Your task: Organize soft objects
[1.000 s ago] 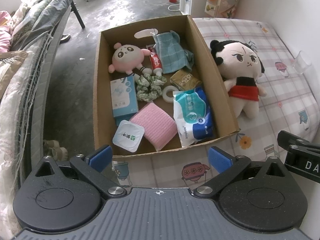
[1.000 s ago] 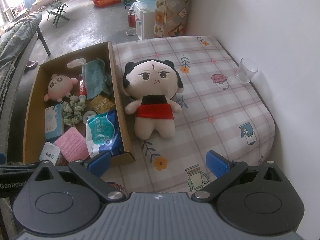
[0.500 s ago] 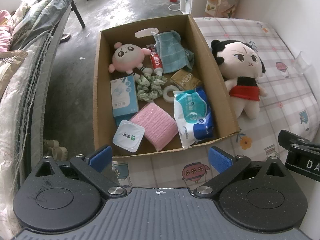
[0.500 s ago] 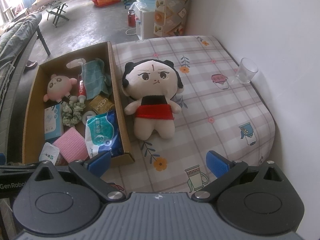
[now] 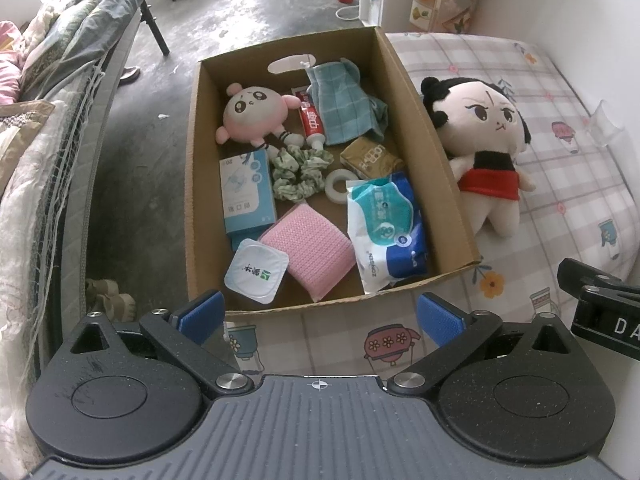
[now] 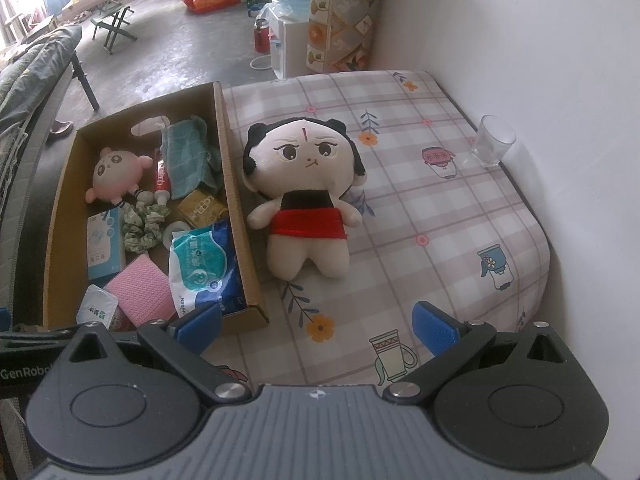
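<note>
A cardboard box sits on the checked tablecloth. Inside lie a pink plush, a teal cloth, a green scrunchie, a pink sponge, a wipes pack, a toothpaste tube, a blue carton and a yoghurt cup. A black-haired doll in red lies face up just right of the box. My left gripper hangs open before the box's near wall. My right gripper hangs open in front of the doll's feet.
A clear glass stands at the table's far right by the white wall. A bed with blankets runs along the left. Beyond the table are a red flask, a white cabinet and a folding stool on the concrete floor.
Both views have shifted only slightly; the box and doll lie where they were. Both grippers remain open and empty.
</note>
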